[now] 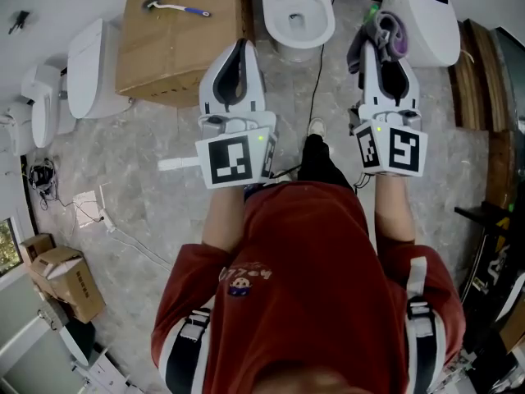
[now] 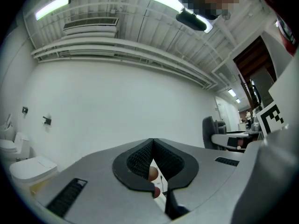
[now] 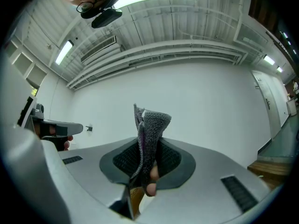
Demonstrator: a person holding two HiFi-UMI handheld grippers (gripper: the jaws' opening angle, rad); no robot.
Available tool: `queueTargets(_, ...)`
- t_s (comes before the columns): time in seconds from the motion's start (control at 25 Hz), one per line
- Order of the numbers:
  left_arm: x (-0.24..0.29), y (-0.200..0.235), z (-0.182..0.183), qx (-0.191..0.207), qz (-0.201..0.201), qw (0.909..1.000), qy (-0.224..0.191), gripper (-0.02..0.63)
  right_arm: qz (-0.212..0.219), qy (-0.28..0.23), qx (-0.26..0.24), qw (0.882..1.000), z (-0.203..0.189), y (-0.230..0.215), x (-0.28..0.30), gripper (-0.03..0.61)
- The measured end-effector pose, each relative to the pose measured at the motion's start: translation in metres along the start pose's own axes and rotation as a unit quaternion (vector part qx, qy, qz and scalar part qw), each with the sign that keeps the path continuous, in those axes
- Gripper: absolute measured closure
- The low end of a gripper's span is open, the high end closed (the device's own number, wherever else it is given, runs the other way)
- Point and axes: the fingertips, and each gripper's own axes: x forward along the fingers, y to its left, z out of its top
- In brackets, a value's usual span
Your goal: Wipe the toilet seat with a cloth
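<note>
The right gripper (image 1: pixel 385 60) has its jaws clamped on the grey cloth (image 1: pixel 384 31), at 1 o'clock. The left gripper (image 1: pixel 238 56) is closed on nothing. Wiping seems not yet begun: next the cloth must come down onto the toilet seat (image 1: pixel 277 16) at 12 o'clock

**Both grippers held out ahead, side by side**

In the head view, the left forearm (image 1: pixel 223 216) and the right forearm (image 1: pixel 395 208) are bare and reach from the frame's centre toward its top, roughly parallel. The left gripper (image 1: pixel 240 49) sits left of centre with its marker cube (image 1: pixel 234 161) nearest the body. Its jaws are pressed together with nothing between them. The right gripper (image 1: pixel 384 46) sits at the upper right, its jaws clamped on a grey cloth (image 3: pixel 152 125) that sticks up past their tips. A fingertip (image 3: pixel 150 189) shows below the right jaws.
</note>
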Motion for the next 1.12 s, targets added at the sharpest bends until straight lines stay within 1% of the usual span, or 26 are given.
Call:
queueTargets(0.2,0.059,-0.002,-0.007,0.005,0.013,0.9999,-0.002,0.601,0.008,0.004,0.006,1.000,-0.013,-0.034,0.050,0.511)
queueTargets(0.36,0.104,-0.016,-0.010,0.004,0.021,0.9998,0.002,0.601,0.013,0.005,0.013,1.000,-0.020,-0.071,0.080,0.511)
queueTargets(0.52,0.147,-0.027,-0.010,0.003,0.032,0.9995,-0.006,0.601,0.013,0.003,0.013,1.000,-0.026,-0.109,0.110,0.511)
queueTargets(0.64,0.177,-0.038,-0.013,0.005,0.034,0.9994,-0.004,0.601,0.014,0.002,0.016,1.000,-0.030,-0.137,0.128,0.509)
queueTargets(0.8,0.205,-0.051,-0.014,0.010,0.039,0.9992,-0.002,0.601,0.018,0.000,0.020,1.000,-0.034,-0.165,0.145,0.511)
queueTargets(1.12,0.238,-0.059,-0.023,0.017,0.043,0.9989,0.008,0.601,0.015,0.002,0.025,1.000,-0.043,-0.193,0.169,0.511)
